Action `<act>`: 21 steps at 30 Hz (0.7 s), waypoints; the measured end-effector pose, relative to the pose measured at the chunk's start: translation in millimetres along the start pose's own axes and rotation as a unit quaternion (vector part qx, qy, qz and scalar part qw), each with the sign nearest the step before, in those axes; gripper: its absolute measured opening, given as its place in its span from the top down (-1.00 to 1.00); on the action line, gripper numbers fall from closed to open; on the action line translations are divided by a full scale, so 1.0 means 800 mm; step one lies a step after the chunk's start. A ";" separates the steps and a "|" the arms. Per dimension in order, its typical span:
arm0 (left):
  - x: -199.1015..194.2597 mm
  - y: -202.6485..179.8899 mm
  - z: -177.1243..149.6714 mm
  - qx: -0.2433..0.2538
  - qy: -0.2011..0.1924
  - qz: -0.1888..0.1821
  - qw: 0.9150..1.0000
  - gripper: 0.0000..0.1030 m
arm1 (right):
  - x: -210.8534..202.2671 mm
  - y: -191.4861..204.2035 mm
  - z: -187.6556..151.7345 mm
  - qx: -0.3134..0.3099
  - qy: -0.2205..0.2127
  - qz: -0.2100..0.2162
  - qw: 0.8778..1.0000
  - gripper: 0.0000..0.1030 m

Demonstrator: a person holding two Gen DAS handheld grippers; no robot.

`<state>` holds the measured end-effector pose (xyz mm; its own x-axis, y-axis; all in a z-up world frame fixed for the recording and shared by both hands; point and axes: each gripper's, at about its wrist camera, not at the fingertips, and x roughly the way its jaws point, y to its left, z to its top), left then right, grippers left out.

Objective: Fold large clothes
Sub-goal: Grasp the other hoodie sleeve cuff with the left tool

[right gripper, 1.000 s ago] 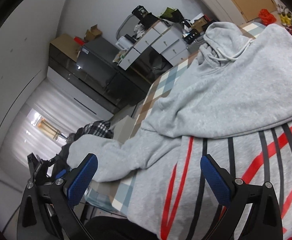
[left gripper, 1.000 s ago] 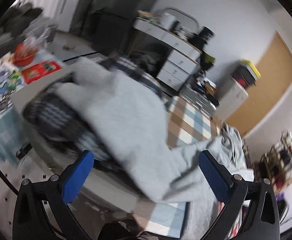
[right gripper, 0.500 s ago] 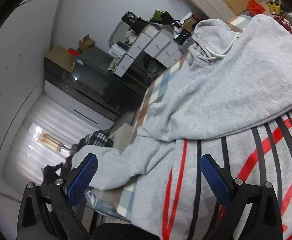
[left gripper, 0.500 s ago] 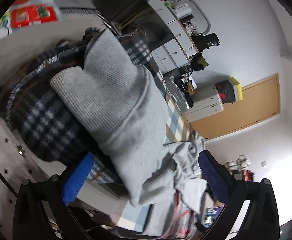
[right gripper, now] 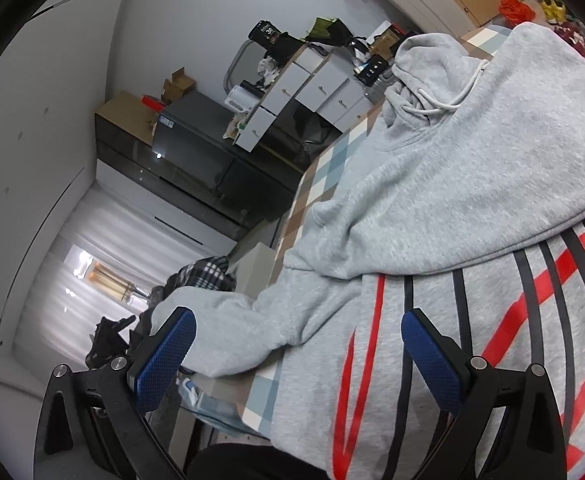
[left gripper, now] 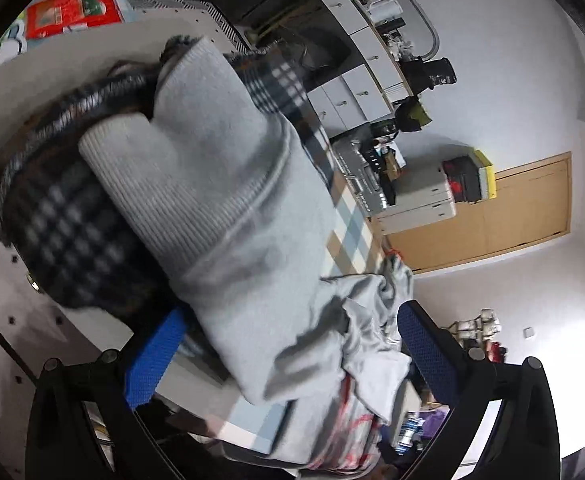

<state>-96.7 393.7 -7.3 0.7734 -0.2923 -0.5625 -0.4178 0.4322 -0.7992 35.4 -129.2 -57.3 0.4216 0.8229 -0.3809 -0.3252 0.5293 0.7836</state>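
Since the earlier frame my left gripper (left gripper: 288,352) has pushed closer, fingers spread around the grey hoodie's sleeve (left gripper: 228,208), filling the frame's centre. My right gripper (right gripper: 298,354) hovers spread over the hoodie (right gripper: 452,200) on the checked table (right gripper: 324,176). Its cuff overhangs the table edge onto a plaid garment (left gripper: 72,216), lower left; it could drag that along. Open room lies upper right.

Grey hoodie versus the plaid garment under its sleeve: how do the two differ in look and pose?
The grey hoodie is plain light grey with a white drawstring; the plaid garment is dark checked. The hoodie lies spread on the checked tablecloth, its sleeve hanging past the edge; the plaid garment sits bunched in a heap under that sleeve. Both are soft clothing, held by neither gripper.
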 end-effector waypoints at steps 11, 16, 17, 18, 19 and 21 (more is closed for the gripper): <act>-0.001 -0.018 0.029 0.026 0.002 -0.046 0.999 -0.98 | 0.000 0.002 -0.001 -0.008 0.000 0.002 1.000 -1.00; 0.006 -0.011 0.040 0.034 -0.012 -0.025 0.999 -0.38 | 0.003 -0.001 -0.001 -0.003 0.005 0.000 1.000 -1.00; 0.008 -0.005 0.042 0.032 -0.013 -0.015 0.999 -0.22 | 0.003 -0.001 -0.002 -0.004 0.005 -0.001 1.000 -1.00; 0.007 0.001 0.042 0.026 -0.017 -0.013 0.999 -0.05 | 0.003 0.000 -0.002 -0.005 0.005 -0.001 1.000 -1.00; 0.006 0.005 0.041 0.022 -0.022 -0.016 0.999 0.10 | 0.003 0.000 -0.002 -0.007 0.006 -0.001 1.000 -1.00; 0.002 0.011 0.040 0.020 -0.033 -0.016 0.999 0.30 | 0.002 0.001 -0.002 -0.010 0.005 -0.001 1.000 -1.00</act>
<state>-83.6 424.6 -8.3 0.8159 -0.2502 -0.5213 -0.3747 0.4577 -0.8062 34.2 -127.0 -58.1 0.4147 0.8232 -0.3878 -0.3417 0.5359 0.7721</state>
